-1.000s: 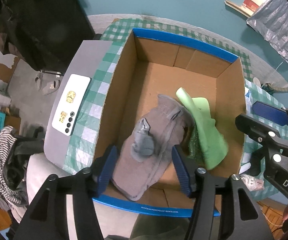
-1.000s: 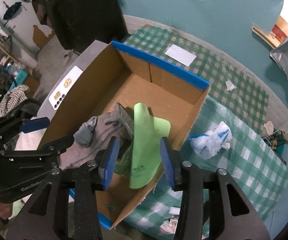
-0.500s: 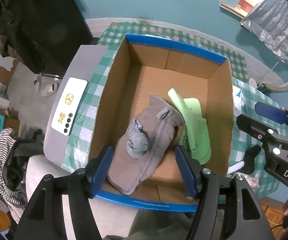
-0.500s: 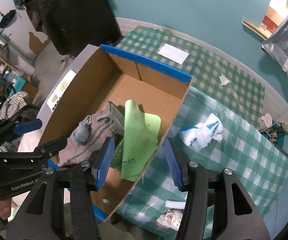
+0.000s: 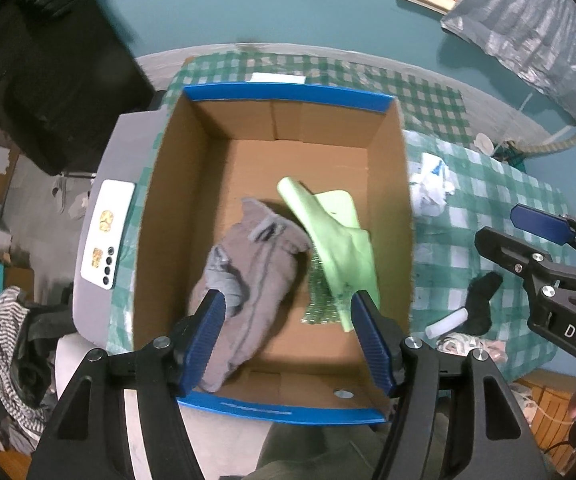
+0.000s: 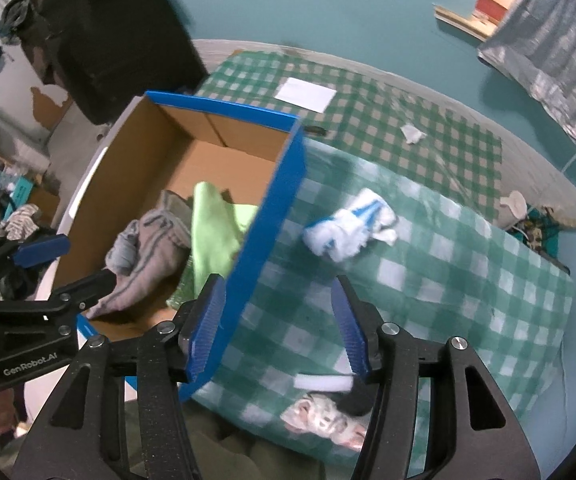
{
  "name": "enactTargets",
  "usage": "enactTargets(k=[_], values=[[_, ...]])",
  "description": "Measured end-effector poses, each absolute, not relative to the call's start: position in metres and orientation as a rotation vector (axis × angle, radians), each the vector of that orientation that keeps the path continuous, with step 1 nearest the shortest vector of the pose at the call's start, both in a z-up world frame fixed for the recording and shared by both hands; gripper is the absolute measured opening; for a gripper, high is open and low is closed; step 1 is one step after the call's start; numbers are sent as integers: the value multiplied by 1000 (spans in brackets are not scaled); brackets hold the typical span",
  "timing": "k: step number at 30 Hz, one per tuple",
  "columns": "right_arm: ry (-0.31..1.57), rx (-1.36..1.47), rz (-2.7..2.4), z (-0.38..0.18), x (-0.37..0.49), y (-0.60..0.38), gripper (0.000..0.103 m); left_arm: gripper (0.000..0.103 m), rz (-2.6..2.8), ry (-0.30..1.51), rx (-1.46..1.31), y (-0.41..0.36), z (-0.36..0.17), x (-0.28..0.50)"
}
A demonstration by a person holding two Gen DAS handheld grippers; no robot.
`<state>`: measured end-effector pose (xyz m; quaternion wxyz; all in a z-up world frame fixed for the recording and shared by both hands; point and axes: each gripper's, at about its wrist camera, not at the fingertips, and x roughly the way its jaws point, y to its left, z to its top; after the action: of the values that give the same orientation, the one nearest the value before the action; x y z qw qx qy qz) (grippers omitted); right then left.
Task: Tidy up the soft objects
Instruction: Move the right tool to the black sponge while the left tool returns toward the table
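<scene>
A blue-rimmed cardboard box (image 5: 288, 96) holds a grey cloth (image 5: 256, 264), a light green cloth (image 5: 335, 232) and a glittery green piece (image 5: 319, 300). My left gripper (image 5: 288, 332) is open and empty above the box's near side. My right gripper (image 6: 280, 324) is open and empty above the checkered table, straddling the box's right wall (image 6: 272, 216). On the table lie a white-and-blue cloth (image 6: 347, 228), a black sock (image 5: 481, 300), a white stick (image 6: 321, 382) and a patterned cloth (image 6: 323, 420).
The green checkered tablecloth (image 6: 447, 280) carries a white paper (image 6: 305, 94) and a small white scrap (image 6: 413, 133) at the far side. A white phone (image 5: 108, 234) lies on a grey surface left of the box. The teal floor lies beyond.
Both grippers pulled back and up. The right gripper swung right, from over the green cloth in the box to over the table, and opened wider. The cloths stay in the box.
</scene>
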<state>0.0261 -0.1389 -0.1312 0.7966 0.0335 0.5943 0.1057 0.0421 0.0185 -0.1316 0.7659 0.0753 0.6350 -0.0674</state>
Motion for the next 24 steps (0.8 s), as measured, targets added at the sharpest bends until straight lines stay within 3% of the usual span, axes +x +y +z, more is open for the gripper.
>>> enactTargets(k=[24], values=[[1381, 124, 84, -167, -11, -230, 57, 67, -296, 1385, 280, -72, -140, 21]])
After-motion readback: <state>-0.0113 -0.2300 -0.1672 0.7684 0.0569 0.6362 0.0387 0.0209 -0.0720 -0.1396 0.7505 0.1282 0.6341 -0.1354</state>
